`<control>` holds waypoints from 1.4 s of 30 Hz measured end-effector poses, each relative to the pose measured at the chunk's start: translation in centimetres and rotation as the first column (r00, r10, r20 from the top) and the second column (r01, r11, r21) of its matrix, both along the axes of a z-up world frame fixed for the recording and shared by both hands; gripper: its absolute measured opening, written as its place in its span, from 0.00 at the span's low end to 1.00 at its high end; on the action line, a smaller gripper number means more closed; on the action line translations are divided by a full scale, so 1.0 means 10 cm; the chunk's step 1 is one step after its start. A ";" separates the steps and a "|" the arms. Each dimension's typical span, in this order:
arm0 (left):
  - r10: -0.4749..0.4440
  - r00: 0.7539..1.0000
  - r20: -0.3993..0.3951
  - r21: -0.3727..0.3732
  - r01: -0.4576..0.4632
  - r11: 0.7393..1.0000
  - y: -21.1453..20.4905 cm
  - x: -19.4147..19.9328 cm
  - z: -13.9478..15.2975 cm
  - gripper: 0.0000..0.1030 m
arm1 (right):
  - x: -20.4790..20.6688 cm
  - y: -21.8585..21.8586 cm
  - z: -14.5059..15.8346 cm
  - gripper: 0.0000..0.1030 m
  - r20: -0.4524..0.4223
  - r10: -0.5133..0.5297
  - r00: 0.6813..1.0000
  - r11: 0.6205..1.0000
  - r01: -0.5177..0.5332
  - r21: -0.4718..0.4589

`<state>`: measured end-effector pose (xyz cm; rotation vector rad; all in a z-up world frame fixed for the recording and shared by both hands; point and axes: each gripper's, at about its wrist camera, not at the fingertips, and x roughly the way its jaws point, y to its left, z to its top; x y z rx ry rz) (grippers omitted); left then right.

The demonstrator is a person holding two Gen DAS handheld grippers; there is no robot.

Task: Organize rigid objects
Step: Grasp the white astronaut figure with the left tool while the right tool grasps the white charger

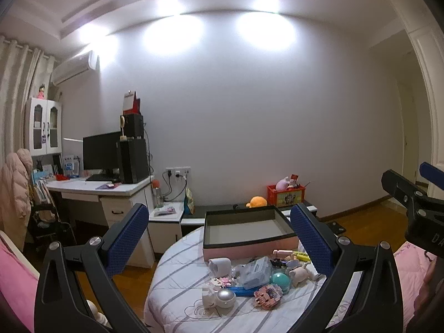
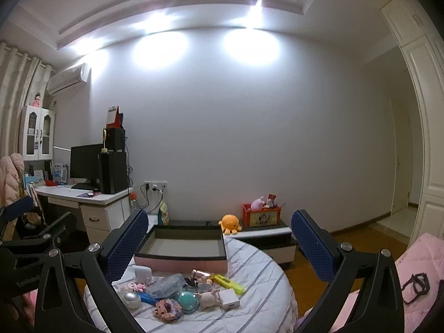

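Item: toy clutter [image 2: 183, 294] on round table [image 2: 258, 266], at 12 o'clock below both spread, empty grippers—left [image 1: 219, 238], right [image 2: 219, 241]—open box [image 2: 183, 245] just beyond, long axis 9-to-3; neither arm clearly nearer.

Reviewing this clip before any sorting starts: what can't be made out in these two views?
- Pink box floor: left wrist view, near wall hides its front part; right wrist view shows it bare.
- Clear plastic case: contents too blurred in both views.
- Right gripper: left wrist view, cut by the frame edge.
- Black glasses: right wrist view, partly behind the right finger arm.
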<state>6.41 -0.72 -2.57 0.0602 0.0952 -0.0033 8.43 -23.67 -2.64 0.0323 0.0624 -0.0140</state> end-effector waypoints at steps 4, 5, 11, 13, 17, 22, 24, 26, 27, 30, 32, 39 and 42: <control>0.009 1.000 -0.016 -0.002 -0.009 1.000 -0.01 0.18 -0.10 1.00 | 0.16 -0.07 -0.09 1.00 -0.028 0.002 1.000 1.000 -0.001 0.018; 0.012 1.000 -0.020 -0.008 -0.012 1.000 0.00 0.23 -0.15 1.00 | 0.19 -0.08 -0.11 1.00 -0.033 0.002 0.999 1.000 -0.002 0.018; 0.020 0.984 -0.179 -0.004 -0.021 1.000 0.07 0.71 -0.61 1.00 | 0.60 -0.14 -0.46 1.00 -0.145 -0.001 0.989 1.000 0.001 -0.001; 0.023 0.971 -0.239 0.005 -0.023 1.000 0.09 0.88 -0.80 1.00 | 0.81 -0.16 -0.68 1.00 -0.219 0.004 0.976 1.000 -0.006 -0.008; 0.056 0.946 -0.320 0.019 -0.052 0.998 0.16 1.11 -1.14 1.00 | 1.05 -0.23 -1.04 1.00 -0.313 0.020 0.949 1.000 -0.019 0.009; 0.064 0.893 -0.445 0.032 -0.055 0.998 0.18 1.39 -1.60 1.00 | 1.34 -0.25 -1.45 1.00 -0.425 0.030 0.905 1.000 -0.028 0.012; 0.067 0.869 -0.490 0.040 -0.054 0.998 0.17 1.47 -1.78 1.00 | 1.46 -0.26 -1.60 1.00 -0.463 0.033 0.886 0.999 -0.032 0.010; 0.074 0.844 -0.530 0.049 -0.057 0.997 0.17 1.55 -1.95 1.00 | 1.53 -0.26 -1.70 1.00 -0.495 0.038 0.868 0.999 -0.039 0.008; 0.081 0.834 -0.545 0.054 -0.062 0.997 0.18 1.58 -2.02 1.00 | 1.58 -0.26 -1.77 1.00 -0.513 0.041 0.857 0.999 -0.046 0.003; 0.065 0.809 -0.584 0.021 -0.064 0.998 0.25 1.71 -2.15 1.00 | 1.69 -0.28 -1.90 1.00 -0.556 0.037 0.831 0.999 -0.050 -0.010; 0.054 0.801 -0.596 -0.005 -0.071 0.997 0.28 1.77 -2.18 1.00 | 1.76 -0.29 -1.97 1.00 -0.578 0.035 0.815 0.999 -0.050 -0.009; 0.046 0.761 -0.648 -0.017 -0.074 0.997 0.31 1.94 -2.34 1.00 | 2.01 -0.28 -2.15 1.00 -0.639 0.065 0.766 0.995 -0.095 -0.013; 0.021 0.760 -0.650 -0.033 -0.055 0.998 0.34 1.97 -2.34 1.00 | 2.09 -0.28 -2.19 1.00 -0.643 0.051 0.764 0.994 -0.103 -0.044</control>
